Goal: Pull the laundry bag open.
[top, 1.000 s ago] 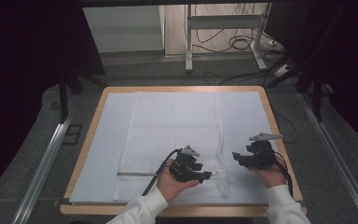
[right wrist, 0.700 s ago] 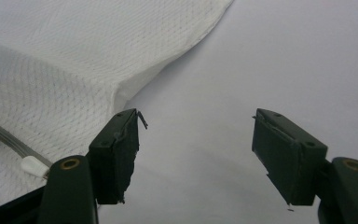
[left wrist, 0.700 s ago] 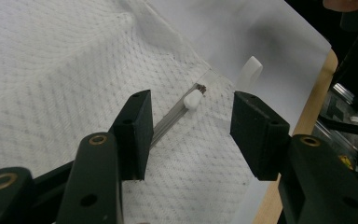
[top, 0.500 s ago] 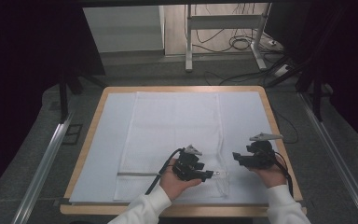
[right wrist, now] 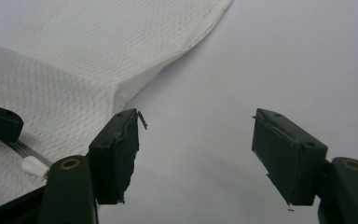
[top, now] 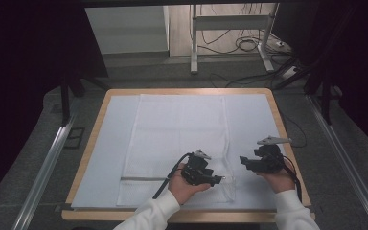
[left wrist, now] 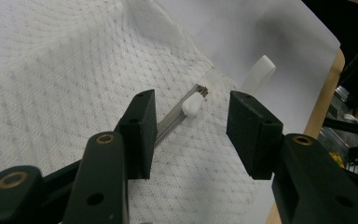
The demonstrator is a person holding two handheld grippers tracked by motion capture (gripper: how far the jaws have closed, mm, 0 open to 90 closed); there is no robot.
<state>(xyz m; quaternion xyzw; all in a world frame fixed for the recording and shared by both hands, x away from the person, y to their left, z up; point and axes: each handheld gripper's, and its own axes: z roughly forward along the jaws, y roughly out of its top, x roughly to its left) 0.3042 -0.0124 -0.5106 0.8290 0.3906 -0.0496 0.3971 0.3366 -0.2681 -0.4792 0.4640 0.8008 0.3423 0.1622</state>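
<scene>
A white mesh bag (top: 182, 139) lies flat on the sheet-covered table, its grey zipper (top: 141, 178) running along the near edge. My left gripper (top: 215, 179) hovers low at the zipper's right end. In the left gripper view its jaws have just been closing, and the gripper (left wrist: 192, 100) stands open around the small white zipper pull (left wrist: 192, 103) without touching it. A second white tab (left wrist: 260, 72) lies just beyond. My right gripper (top: 243, 160) is to the right of the bag. It stands open (right wrist: 196, 140) over bare sheet, and the bag's edge (right wrist: 74, 56) is at its left.
A white sheet (top: 110, 143) covers the wooden table (top: 287, 139), whose rim shows all round. Metal rails (top: 48, 163) run along both sides on the floor. Cables and a stand's legs (top: 230, 43) lie beyond the far edge.
My left gripper has edged slightly to the right along the zipper and its jaws have narrowed a little. The right hand has kept still.
</scene>
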